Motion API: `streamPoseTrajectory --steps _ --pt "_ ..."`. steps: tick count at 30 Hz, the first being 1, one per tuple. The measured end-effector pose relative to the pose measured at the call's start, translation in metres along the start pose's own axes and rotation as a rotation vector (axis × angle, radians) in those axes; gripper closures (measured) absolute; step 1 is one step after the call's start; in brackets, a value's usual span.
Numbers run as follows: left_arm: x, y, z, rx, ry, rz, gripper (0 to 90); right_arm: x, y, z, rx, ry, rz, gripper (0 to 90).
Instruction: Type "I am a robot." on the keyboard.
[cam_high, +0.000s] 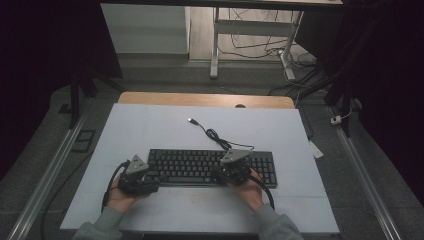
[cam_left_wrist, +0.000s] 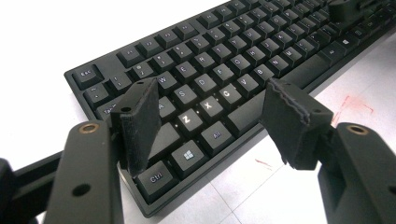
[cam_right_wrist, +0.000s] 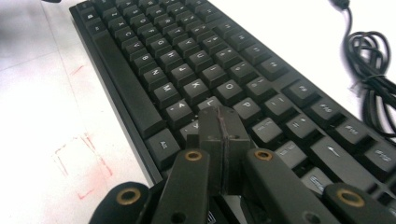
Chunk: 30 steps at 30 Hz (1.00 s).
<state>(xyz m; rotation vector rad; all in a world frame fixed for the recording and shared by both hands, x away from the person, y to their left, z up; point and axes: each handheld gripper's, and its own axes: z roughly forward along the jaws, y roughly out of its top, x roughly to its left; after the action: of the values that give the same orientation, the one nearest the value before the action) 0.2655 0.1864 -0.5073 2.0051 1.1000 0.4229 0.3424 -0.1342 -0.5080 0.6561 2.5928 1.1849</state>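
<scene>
A black keyboard (cam_high: 212, 167) is laid across the near middle of the white tabletop (cam_high: 150, 130), its coiled cable (cam_high: 216, 136) trailing far behind. The right claw (cam_right_wrist: 219, 122) is pressed together, empty, tips poised over the right-hand keys. The left claw (cam_left_wrist: 210, 116) is spread above the near-left corner. One matte, square keycap should be pressed straight down, neighbours avoided.

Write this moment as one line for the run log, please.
scene: black keyboard on white table | left claw: open over left keys | right claw: shut, tips over right keys | cord: unplugged
</scene>
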Motion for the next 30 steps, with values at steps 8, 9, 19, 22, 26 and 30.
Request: streamPoseTrajectory --steps 8,9,19,22,26,30 --pt "0.0 0.0 0.002 0.007 0.002 -0.002 36.9 0.005 0.003 0.007 -0.001 0.01 -0.012 89.4" --pt "0.0 -0.001 0.002 0.008 0.002 -0.002 36.9 0.006 0.004 0.007 0.005 0.007 -0.019 89.4" --pt "0.0 -0.001 0.002 0.012 0.003 0.002 36.9 0.01 0.006 0.015 0.025 0.012 -0.026 89.4" --pt "0.0 -0.001 0.002 0.013 0.002 0.002 36.9 0.009 0.005 0.017 0.023 0.017 -0.017 89.4" --pt "0.0 -0.001 0.003 0.016 0.002 0.005 36.9 0.008 0.004 0.02 0.041 0.006 -0.022 89.6" --pt "0.0 -0.001 0.003 0.015 0.001 0.006 36.9 0.008 0.004 0.018 0.028 0.007 -0.02 89.6"
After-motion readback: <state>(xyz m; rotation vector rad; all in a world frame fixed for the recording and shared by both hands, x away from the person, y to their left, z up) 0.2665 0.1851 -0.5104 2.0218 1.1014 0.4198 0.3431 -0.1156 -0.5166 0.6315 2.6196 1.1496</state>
